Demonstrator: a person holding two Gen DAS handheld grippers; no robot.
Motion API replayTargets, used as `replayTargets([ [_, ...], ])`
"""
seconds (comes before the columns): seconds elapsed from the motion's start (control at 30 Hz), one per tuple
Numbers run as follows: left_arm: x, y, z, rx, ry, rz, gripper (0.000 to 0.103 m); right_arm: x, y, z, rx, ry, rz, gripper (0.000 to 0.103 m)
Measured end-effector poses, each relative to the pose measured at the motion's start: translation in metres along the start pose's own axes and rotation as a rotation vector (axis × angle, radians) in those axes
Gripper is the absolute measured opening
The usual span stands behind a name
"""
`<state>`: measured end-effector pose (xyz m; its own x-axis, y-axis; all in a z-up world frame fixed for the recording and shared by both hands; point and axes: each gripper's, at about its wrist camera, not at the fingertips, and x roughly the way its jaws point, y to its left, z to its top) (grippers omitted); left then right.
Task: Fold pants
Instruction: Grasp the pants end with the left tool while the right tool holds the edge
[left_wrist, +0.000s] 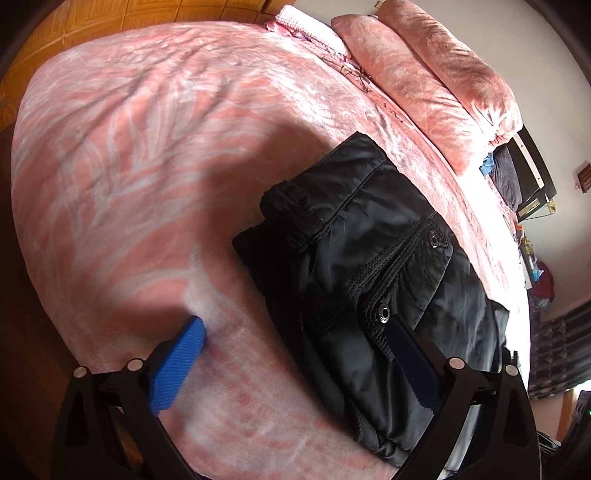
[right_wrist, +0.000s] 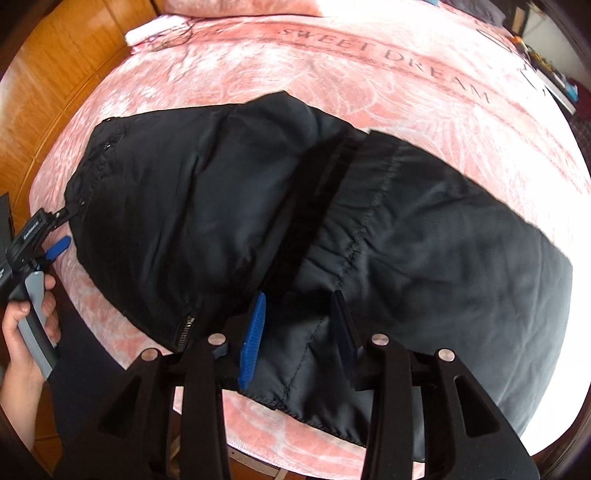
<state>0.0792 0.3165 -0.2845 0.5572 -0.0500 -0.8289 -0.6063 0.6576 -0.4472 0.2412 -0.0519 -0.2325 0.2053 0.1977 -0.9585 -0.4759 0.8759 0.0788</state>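
Black padded satin-nylon pants (right_wrist: 280, 221) on pink bedspread (left_wrist: 129, 147): soft, slippery, bulky; grip seamed hems; left gripper (left_wrist: 291, 343) and right gripper (right_wrist: 299, 325) jaws both released.

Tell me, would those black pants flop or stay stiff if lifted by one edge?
Likely floppy: the black pants drape in soft wrinkles over the pink blanket. The sheen suggests slippery fabric that may slide between the fingers. The puffy, stitched panels hint at padding, so probably bulkier than thin trousers.
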Motion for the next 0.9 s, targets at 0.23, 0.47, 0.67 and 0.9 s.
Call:
replayTargets([
  [0.23,-0.004,0.017,0.022,-0.151,0.08,-0.11,0.099,-0.021,0.054,0.059,-0.359,-0.035,-0.006,0.076],
  [0.47,-0.004,0.031,0.033,-0.235,0.101,-0.127,0.099,-0.002,0.126,0.125,-0.67,-0.035,0.023,0.084],
  [0.67,-0.001,0.045,0.034,-0.299,0.111,-0.137,0.099,0.031,0.178,0.162,-0.882,-0.017,0.047,0.085],
  [0.9,-0.001,0.053,0.03,-0.339,0.111,-0.159,0.099,0.072,0.235,0.203,-1.031,0.061,0.142,0.087],
])
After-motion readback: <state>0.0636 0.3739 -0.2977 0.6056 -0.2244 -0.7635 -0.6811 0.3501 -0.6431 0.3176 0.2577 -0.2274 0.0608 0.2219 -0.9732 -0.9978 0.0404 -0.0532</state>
